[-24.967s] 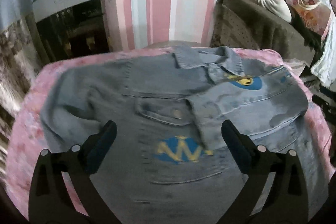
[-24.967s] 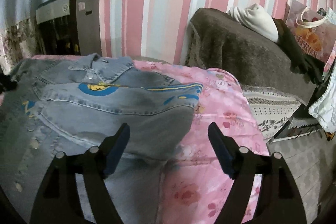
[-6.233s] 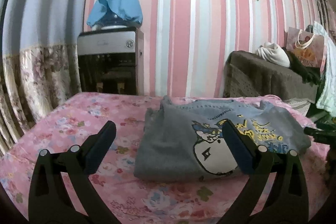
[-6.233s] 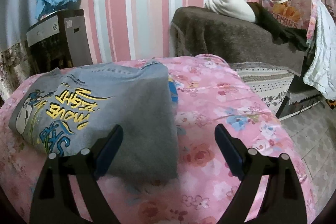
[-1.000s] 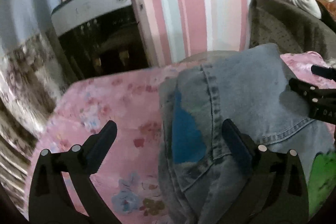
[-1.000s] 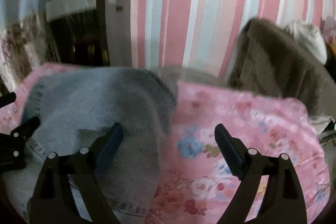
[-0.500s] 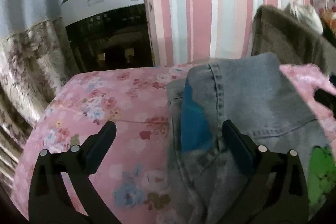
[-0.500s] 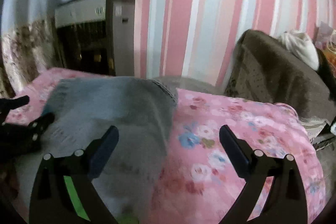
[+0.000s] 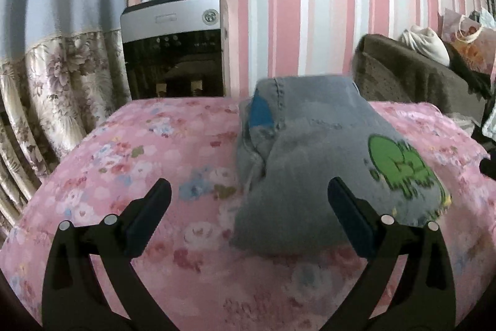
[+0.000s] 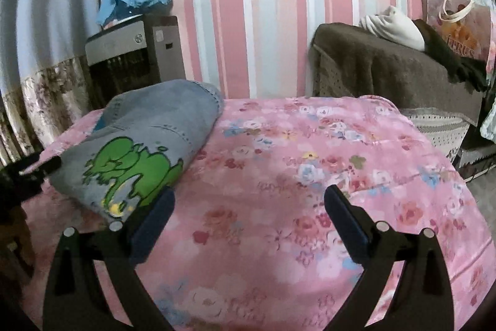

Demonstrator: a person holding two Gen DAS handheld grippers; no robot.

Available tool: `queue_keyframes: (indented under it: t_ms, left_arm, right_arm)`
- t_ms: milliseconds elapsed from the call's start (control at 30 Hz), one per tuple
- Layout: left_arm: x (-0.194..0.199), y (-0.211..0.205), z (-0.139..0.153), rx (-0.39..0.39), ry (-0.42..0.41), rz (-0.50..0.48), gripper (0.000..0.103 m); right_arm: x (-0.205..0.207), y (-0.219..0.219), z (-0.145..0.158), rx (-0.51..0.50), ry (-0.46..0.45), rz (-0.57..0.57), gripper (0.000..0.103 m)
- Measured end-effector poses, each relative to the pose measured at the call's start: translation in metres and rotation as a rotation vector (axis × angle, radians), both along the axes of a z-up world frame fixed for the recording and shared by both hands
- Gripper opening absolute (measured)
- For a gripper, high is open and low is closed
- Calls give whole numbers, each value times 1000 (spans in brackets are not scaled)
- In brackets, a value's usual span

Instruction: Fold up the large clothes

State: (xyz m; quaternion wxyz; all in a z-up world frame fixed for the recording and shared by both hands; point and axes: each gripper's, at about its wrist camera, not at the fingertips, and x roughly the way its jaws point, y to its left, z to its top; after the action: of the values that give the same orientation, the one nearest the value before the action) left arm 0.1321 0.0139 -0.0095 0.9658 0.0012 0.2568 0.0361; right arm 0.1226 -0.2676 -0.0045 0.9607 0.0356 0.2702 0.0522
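Note:
A grey-blue denim jacket [image 9: 313, 151] lies folded into a compact bundle on the pink floral bedspread [image 9: 161, 151], with a green cartoon print [image 9: 396, 163] on top and a blue patch at its left edge. My left gripper [image 9: 248, 207] is open and empty, held just short of the bundle's near edge. In the right wrist view the bundle [image 10: 145, 141] lies at the left, and my right gripper [image 10: 248, 207] is open and empty over bare bedspread [image 10: 310, 163] to its right. The left gripper's tip shows at the far left there [image 10: 40, 163].
A water dispenser [image 9: 173, 51] draped with a blue cloth stands behind the bed by the striped wall. A brown-covered sofa [image 10: 387, 70] with a white bundle and a gift bag is at the right. Floral curtains [image 9: 46, 101] hang at the left.
Both grippers have pulled back from the bundle and up, so more of the bed shows. The bundle now lies fully folded with the green print on top.

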Motion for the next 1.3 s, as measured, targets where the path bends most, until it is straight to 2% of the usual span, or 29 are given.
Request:
queue_keyframes:
  t_ms: [67, 200, 267, 400, 567, 800, 900, 1067, 1133, 1200, 1233, 1300]
  left_arm:
    - [-5, -1, 3, 0, -21, -2, 100]
    - [1, -6, 11, 18, -12, -18, 100]
    - [10, -8, 16, 40, -5, -25, 100]
    - [36, -5, 19, 26, 26, -15, 100]
    - [56, -3, 11, 44, 60, -5, 100]
    - [73, 12, -5, 11, 104, -2, 100]
    - [83, 14, -7, 14, 115, -14, 100]
    - [99, 19, -15, 5, 162, -25, 100]
    - [103, 21, -17, -11, 176, -31, 100]
    - [107, 25, -20, -43, 196, -39, 100]
    - [108, 27, -21, -61, 202, -42, 100]
    - [110, 28, -21, -90, 196, -41, 100]
  right_arm:
    - [-2, 5, 0, 10, 0, 14, 97]
    - [8, 26, 3, -2, 9, 47, 97]
    - [21, 38, 5, 8, 23, 64, 97]
    - [48, 61, 7, -4, 42, 99, 97]
    - [75, 72, 3, 3, 76, 109, 97]
    - [110, 73, -19, 47, 175, 114, 97]
    - [122, 73, -26, 108, 207, 121, 99]
    - [147, 89, -45, 184, 323, 207, 98]
    - [152, 93, -50, 220, 348, 251, 84]
    - [153, 96, -49, 207, 348, 261, 75]
    - [151, 97, -48, 200, 339, 256, 65]
    - [146, 99, -40, 169, 297, 255, 50]
